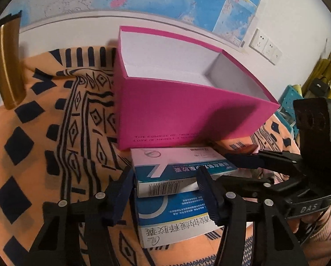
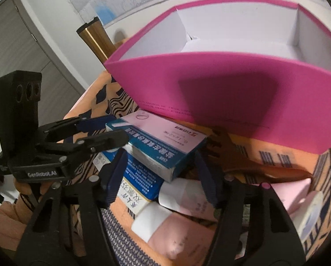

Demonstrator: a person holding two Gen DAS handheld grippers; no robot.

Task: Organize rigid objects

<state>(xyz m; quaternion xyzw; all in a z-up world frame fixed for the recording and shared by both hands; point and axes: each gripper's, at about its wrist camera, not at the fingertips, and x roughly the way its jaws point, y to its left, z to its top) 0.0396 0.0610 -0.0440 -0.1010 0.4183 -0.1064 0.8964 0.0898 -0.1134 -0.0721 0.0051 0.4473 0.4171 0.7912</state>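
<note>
We are working close against the open pink box (image 1: 187, 115), whose near wall is leaving little room ahead; the patterned orange cloth (image 1: 54, 133) is lying freer on the left. Our left gripper (image 1: 165, 190) is straddling the upper medicine carton (image 1: 176, 170), which is sitting on a second blue carton (image 1: 172, 219), pads beside its ends; we cannot tell if they are pressing. Our right gripper (image 2: 161, 168) is half-open around the same stack from the other side. Cartons under it are blurring together, and a gold flask (image 1: 6, 66) is being cut off at the edge.
</note>
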